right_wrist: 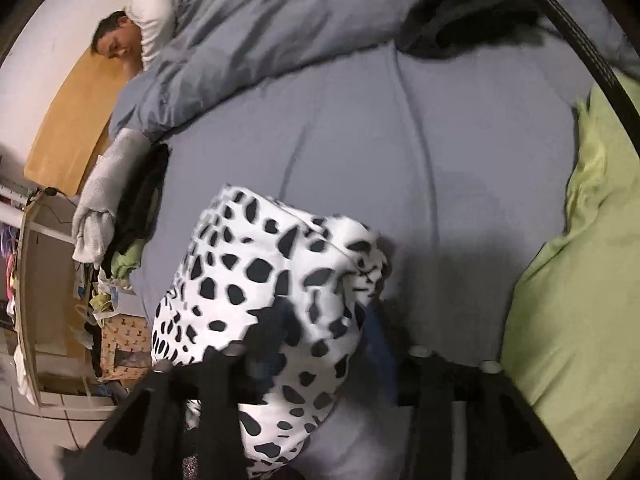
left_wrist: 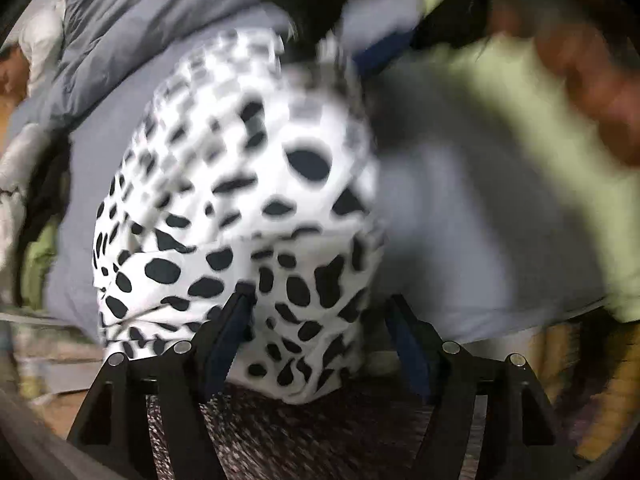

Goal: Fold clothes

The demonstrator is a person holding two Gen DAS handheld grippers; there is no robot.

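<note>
Black two-fingered tongs in the left hand point(left_wrist: 320, 312) fill the near edge of the left wrist view, their blue-padded fingers point(left_wrist: 224, 332) spread apart with the white fabric garment with black spots point(left_wrist: 240, 208) bunched between them; the pads flank the cloth and do not look pressed into it. That spotted garment lies heaped on the grey-blue bed sheet point(left_wrist: 460, 220), reaching away from the tongs toward the rumpled grey-blue duvet point(left_wrist: 132, 32) beyond. Right of these tongs a pale green cloth point(left_wrist: 532, 128) is smeared by motion blur, and a blurred hand point(left_wrist: 592, 60) shows past it. In the right wrist view the right-hand black tongs point(right_wrist: 320, 320) are also blurred; their fingers straddle the near edge of the same spotted garment point(right_wrist: 256, 280), standing partly apart, and whether the pads actually pinch the cloth I cannot tell. To the right of them lies the pale green cloth point(right_wrist: 580, 300) on the sheet point(right_wrist: 400, 140). Farther out, the duvet point(right_wrist: 260, 28) is piled at the far left, with a dark garment point(right_wrist: 460, 12) at the far right. Left of the tongs, a silvery-grey bundle point(right_wrist: 108, 184) hangs at the bed's edge, beside a person lying by a white pillow point(right_wrist: 154, 20).
</note>
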